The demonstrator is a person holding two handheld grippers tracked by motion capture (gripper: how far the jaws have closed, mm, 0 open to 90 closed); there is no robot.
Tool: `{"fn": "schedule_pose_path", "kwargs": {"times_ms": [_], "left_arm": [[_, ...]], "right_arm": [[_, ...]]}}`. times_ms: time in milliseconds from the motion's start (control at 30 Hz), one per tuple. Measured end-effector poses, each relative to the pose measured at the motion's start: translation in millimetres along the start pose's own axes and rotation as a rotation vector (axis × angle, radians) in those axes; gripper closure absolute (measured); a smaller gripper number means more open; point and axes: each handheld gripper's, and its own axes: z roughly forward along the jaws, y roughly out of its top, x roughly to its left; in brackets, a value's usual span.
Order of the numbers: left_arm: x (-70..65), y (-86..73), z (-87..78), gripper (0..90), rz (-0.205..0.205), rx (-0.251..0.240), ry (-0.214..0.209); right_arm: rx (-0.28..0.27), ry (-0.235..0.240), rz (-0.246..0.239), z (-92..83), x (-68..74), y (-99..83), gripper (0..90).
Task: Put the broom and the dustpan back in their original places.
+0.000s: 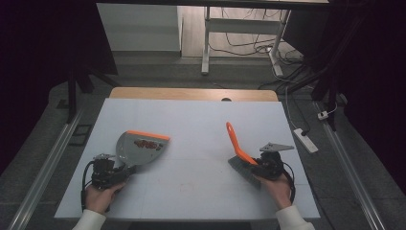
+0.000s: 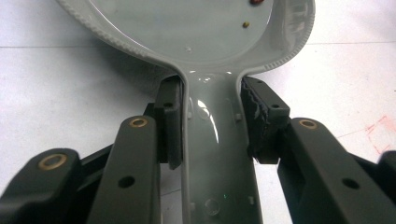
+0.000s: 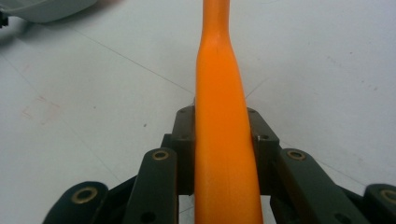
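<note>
Dustpan (image 1: 139,148) with reddish debris (image 1: 146,143)

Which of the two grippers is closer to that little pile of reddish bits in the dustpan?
Left. The left gripper clamps the dustpan's handle, just behind the reddish bits. The right gripper is far across the table, holding the orange brush.

Grey dustpan (image 1: 139,148) holds reddish bits — crumbs, perhaps — well apart from orange-handled brush (image 1: 238,149).
</note>
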Motion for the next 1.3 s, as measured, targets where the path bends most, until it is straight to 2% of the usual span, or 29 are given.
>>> {"fn": "schedule_pose_path", "kwargs": {"times_ms": [167, 467, 667, 900, 967, 1133, 1300], "left_arm": [[0.2, -0.1, -1.1, 61.7, -0.008, -0.018, -0.003], [-1.9, -3.2, 4.2, 61.9, 0.002, 0.024, -0.010], [-4.7, -4.9, 4.2, 61.6, 0.011, 0.031, -0.005], [-7.0, -5.2, 5.1, 60.2, 0.027, 0.034, 0.011], [-8.8, -5.2, 5.7, 56.5, 0.030, 0.033, 0.027], [-10.6, -5.1, 5.5, 43.4, 0.049, 0.034, 0.038], [-12.5, -5.9, -2.3, 32.2, 0.077, 0.010, 0.087]], "right_arm": [[0.010, -0.028, -0.018, 0.7, -1.6, 0.5, 68.8], [0.031, -0.027, 0.003, 2.2, -9.3, 1.4, 66.7], [0.064, -0.033, 0.034, 5.9, -17.7, 2.2, 61.3], [0.126, -0.060, 0.030, 11.9, -22.8, 4.1, 50.5], [0.137, -0.081, 0.022, 12.9, -23.9, 4.4, 47.8], [0.144, -0.077, 0.036, 14.6, -25.8, 4.6, 46.3], [0.155, -0.079, 0.060, 15.8, -28.3, 5.7, 43.4]]}}
